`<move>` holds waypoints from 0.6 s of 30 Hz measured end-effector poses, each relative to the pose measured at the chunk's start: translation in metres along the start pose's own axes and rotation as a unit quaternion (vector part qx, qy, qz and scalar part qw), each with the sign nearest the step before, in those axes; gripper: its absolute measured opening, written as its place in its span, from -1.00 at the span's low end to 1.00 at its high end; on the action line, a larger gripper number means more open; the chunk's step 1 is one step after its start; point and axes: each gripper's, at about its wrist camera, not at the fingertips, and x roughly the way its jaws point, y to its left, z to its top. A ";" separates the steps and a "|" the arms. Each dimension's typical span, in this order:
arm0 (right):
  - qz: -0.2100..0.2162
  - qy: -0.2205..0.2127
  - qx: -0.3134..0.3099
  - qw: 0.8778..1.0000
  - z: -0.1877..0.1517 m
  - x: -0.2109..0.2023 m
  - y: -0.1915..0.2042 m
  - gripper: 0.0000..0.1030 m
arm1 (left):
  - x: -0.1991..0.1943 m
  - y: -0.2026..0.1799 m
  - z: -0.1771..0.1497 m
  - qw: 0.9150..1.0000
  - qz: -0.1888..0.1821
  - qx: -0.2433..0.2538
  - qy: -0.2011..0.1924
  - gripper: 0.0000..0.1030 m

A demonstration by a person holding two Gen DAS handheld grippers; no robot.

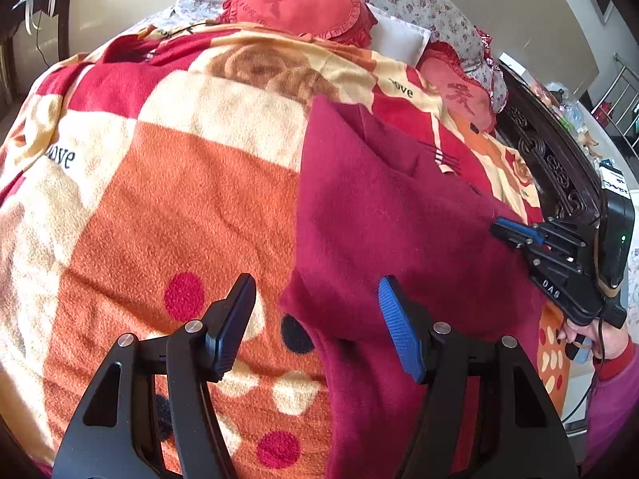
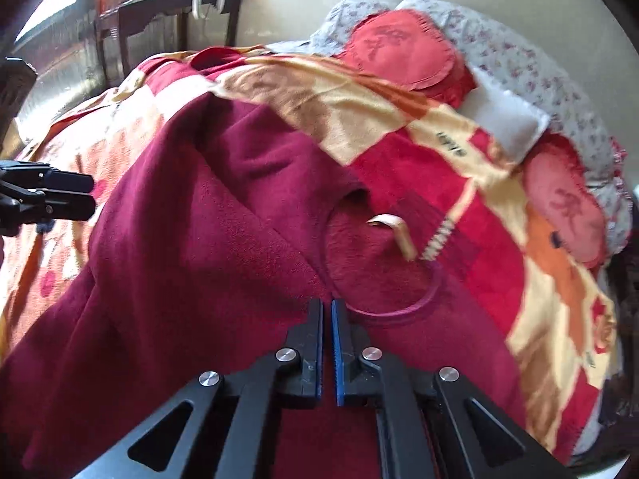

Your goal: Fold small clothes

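Two tools working — right tool (image 2: 326, 307) pinched on the maroon fleece top (image 1: 383, 215), left tool (image 1: 315, 303) gaping empty — one-sided hold could skew the fold.

The dark red garment (image 2: 223, 247) is showing a soft, matt fleece nap. The blanket (image 1: 167, 207) under it is looking plush and fuzzy. The left tongs (image 1: 317, 327) are showing matt black plastic, ribbed blue pads (image 1: 399, 339) and shiny metal pins.
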 end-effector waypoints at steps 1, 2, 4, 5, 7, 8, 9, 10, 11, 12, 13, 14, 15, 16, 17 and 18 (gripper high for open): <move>-0.008 -0.003 0.005 1.000 -0.001 -0.003 -0.003 -0.94 | 0.000 -0.001 0.001 1.000 0.000 0.001 -0.001 0.25; -0.015 -0.005 0.015 1.000 -0.002 -0.007 -0.008 -0.94 | 0.000 -0.002 0.001 1.000 0.001 0.002 -0.001 0.25; -0.031 -0.002 0.037 0.999 -0.004 -0.008 -0.019 -0.94 | 0.003 -0.004 0.001 1.000 0.002 0.003 0.004 0.25; -0.039 0.002 0.049 0.998 -0.006 -0.005 -0.025 -0.94 | 0.005 -0.005 0.001 1.000 0.002 0.002 0.006 0.25; -0.055 0.017 0.073 0.996 -0.009 0.008 -0.033 -0.94 | 0.008 -0.010 0.002 1.000 0.000 0.002 0.011 0.25; -0.056 0.016 0.086 0.995 -0.009 0.012 -0.036 -0.94 | 0.008 -0.012 0.003 1.000 -0.002 0.003 0.012 0.25; -0.057 0.016 0.100 0.993 -0.008 0.013 -0.037 -0.94 | 0.009 -0.016 0.003 1.000 -0.002 0.006 0.011 0.25; -0.057 0.018 0.105 0.993 -0.006 0.012 -0.037 -0.94 | 0.009 -0.019 0.004 1.000 -0.002 0.010 0.010 0.25; -0.053 0.016 0.105 0.993 -0.005 0.009 -0.036 -0.94 | 0.009 -0.022 0.005 1.000 -0.004 0.016 0.009 0.25; -0.042 0.009 0.107 0.993 -0.005 0.003 -0.037 -0.93 | 0.010 -0.026 0.006 1.000 -0.004 0.021 0.007 0.25; -0.031 0.003 0.113 0.993 -0.007 -0.004 -0.041 -0.92 | 0.011 -0.029 0.007 1.000 -0.004 0.025 0.007 0.25; -0.025 0.001 0.125 0.992 -0.010 -0.013 -0.047 -0.89 | 0.014 -0.032 0.008 1.000 -0.005 0.029 0.009 0.25; -0.029 -0.003 0.145 0.989 -0.017 -0.024 -0.056 -0.72 | 0.017 -0.034 0.008 0.999 -0.006 0.031 0.011 0.25; -0.040 -0.007 0.164 0.986 -0.023 -0.034 -0.065 -0.35 | 0.021 -0.037 0.008 0.999 -0.008 0.034 0.015 0.25; -0.054 -0.011 0.185 0.981 -0.034 -0.045 -0.075 -0.12 | 0.024 -0.039 0.008 0.999 -0.008 0.036 0.017 0.25; -0.065 -0.018 0.212 0.975 -0.048 -0.056 -0.087 0.21 | 0.028 -0.042 0.007 0.999 -0.007 0.039 0.021 0.25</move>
